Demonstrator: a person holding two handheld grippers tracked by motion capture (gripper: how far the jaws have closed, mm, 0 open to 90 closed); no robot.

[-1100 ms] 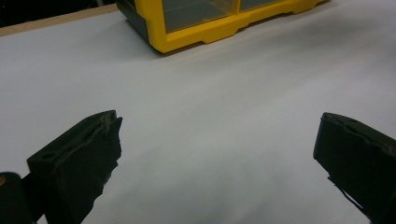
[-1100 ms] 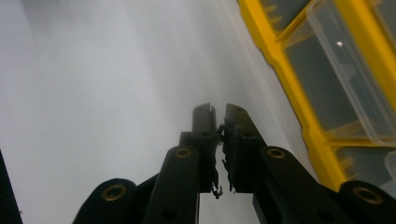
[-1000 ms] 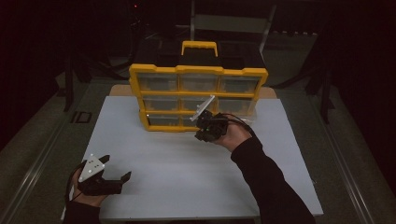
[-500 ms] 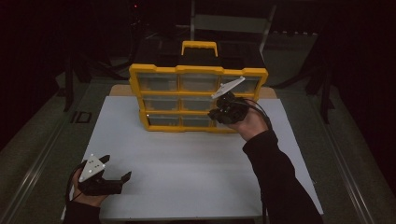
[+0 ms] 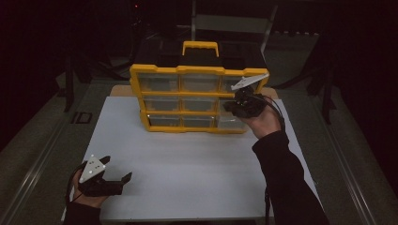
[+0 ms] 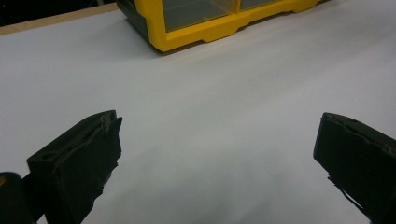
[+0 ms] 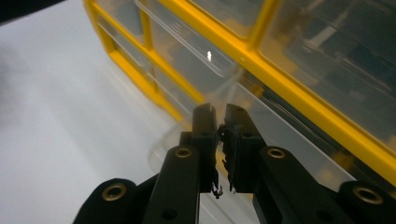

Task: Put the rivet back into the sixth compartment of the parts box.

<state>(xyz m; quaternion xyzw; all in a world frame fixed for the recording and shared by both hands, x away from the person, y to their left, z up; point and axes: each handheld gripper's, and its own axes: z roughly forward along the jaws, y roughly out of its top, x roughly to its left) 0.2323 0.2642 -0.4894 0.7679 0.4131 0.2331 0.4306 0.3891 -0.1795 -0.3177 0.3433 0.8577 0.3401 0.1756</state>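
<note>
Yellow plastic organizer cabinet with clear drawers (image 5: 187,101) stands upright at the far side of the white table top (image 5: 197,173), 3 rows by 3 columns, handle up. Right gripper (image 5: 236,107) is at the cabinet's right column, jaws pinched nearly together on the front lip of a clear plastic drawer (image 7: 261,135); it looks like the lower-right one, pulled slightly out, but glare on the plastic makes the row hard to confirm. The grip sits on the lip because that is the only pull point on the drawer. Left gripper (image 5: 104,180) rests low at the near left of the table, well apart from the cabinet, jaws spread wide with nothing between them; it is parked out of the way, not bracing the cabinet.

Versus 0.5 s ago: the right gripper sits a bit farther right and lower on the cabinet front. 1.0 s ago it was nearer the middle column. Left gripper unchanged.
</note>
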